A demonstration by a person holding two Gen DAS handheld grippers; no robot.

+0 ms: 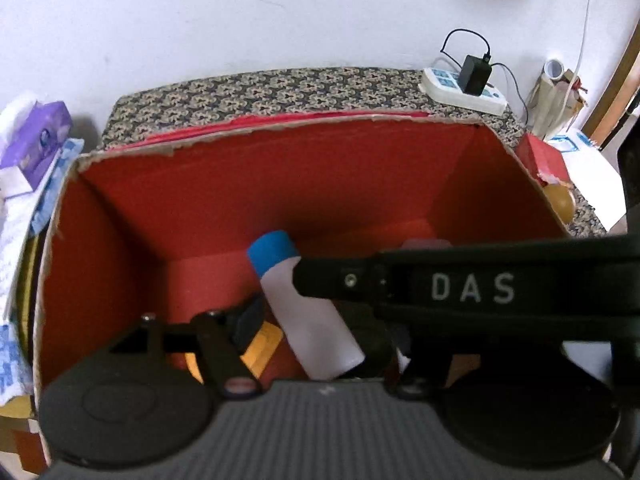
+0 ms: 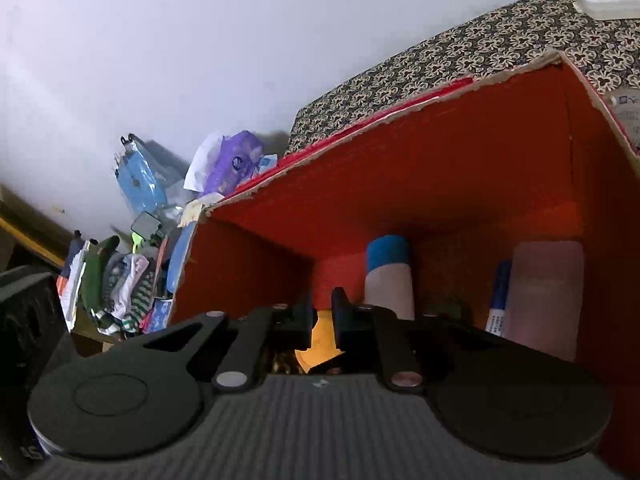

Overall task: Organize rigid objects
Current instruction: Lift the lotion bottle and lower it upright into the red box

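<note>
you are mid-placing: your left gripper [image 1: 308, 328] holds the bottle [image 1: 308, 312] between half-open fingers low inside the box [image 1: 240, 184], while your right gripper [image 2: 322, 316], nearly closed and seemingly empty, hovers beside it; next, probably release and lift clear.

Both wrist cameras look steeply down from close above into the red cardboard box [image 1: 240, 184], toward its far wall and the white room wall behind. The right view is rolled, so the box [image 2: 460, 168] slants. Both share the blue-capped bottle [image 1: 308, 304] [image 2: 390, 276] and patterned bench [image 1: 280, 88] [image 2: 480, 40].
</note>
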